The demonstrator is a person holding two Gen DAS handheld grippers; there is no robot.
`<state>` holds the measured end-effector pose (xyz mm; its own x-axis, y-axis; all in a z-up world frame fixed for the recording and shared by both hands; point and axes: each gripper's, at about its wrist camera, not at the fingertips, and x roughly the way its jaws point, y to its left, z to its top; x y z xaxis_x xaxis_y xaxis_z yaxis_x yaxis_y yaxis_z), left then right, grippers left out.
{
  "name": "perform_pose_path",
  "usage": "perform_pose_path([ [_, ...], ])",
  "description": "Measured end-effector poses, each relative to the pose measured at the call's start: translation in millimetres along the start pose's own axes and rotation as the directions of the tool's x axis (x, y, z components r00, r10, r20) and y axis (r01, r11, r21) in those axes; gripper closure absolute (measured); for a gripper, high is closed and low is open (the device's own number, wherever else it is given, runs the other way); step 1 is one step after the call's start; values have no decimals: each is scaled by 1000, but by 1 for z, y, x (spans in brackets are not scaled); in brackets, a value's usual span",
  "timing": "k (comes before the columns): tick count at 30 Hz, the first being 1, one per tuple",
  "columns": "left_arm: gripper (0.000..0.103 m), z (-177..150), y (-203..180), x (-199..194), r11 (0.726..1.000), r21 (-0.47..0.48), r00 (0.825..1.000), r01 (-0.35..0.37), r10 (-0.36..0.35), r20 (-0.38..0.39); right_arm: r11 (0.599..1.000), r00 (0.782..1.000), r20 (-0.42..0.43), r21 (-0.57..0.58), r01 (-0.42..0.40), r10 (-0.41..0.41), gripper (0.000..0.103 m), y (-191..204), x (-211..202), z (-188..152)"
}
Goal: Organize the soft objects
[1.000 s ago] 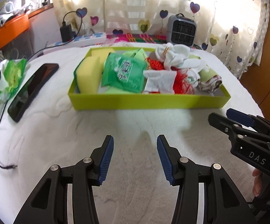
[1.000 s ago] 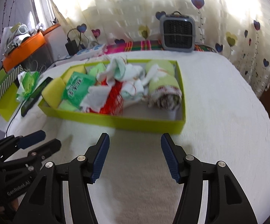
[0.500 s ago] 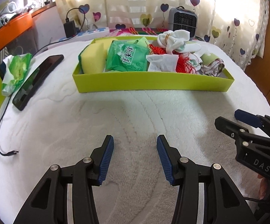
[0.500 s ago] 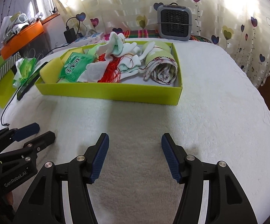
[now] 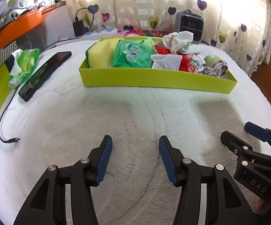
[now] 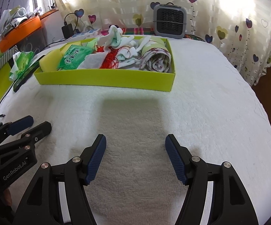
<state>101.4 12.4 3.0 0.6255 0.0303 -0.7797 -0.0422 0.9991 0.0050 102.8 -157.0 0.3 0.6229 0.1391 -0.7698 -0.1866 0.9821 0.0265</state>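
Both claws have drawn back toward the near edge of the white towel (image 5: 135,112); left gripper (image 5: 135,157) and right gripper (image 6: 135,155) gape wide, empty; soft things (sponge, socks) fill the far green tray (image 5: 154,80), apparently finished.

Bright daylight room seen through two sharp fisheye lenses.
Sun glows through the heart-print curtain (image 5: 173,9), washing it out to white. Soft grey shadows fall toward the camera on the white towel (image 6: 201,103). Edges curve strongly and darken into black corners.
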Motion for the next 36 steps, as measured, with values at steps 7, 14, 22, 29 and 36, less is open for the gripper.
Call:
perform_pose_path([
  [7, 47, -1, -1, 0, 1000, -2, 1000, 3, -3, -1, 1000, 1000, -6, 29, 1, 0, 29, -6, 1, 0],
  [14, 46, -1, -3, 0, 1000, 5, 1000, -5, 5, -1, 1000, 1000, -8, 23, 7, -7, 29, -6, 2, -1],
  [22, 46, 0, -3, 0, 1000, 4, 1000, -4, 4, -1, 1000, 1000, -8, 23, 7, -7, 29, -4, 2, -1],
  [29, 46, 0, -4, -1, 1000, 5, 1000, -6, 6, -1, 1000, 1000, -8, 23, 8, -8, 29, -4, 2, 0],
  [36, 46, 0, -3, -1, 1000, 5, 1000, -5, 5, -1, 1000, 1000, -8, 24, 8, -7, 29, -4, 2, 0],
])
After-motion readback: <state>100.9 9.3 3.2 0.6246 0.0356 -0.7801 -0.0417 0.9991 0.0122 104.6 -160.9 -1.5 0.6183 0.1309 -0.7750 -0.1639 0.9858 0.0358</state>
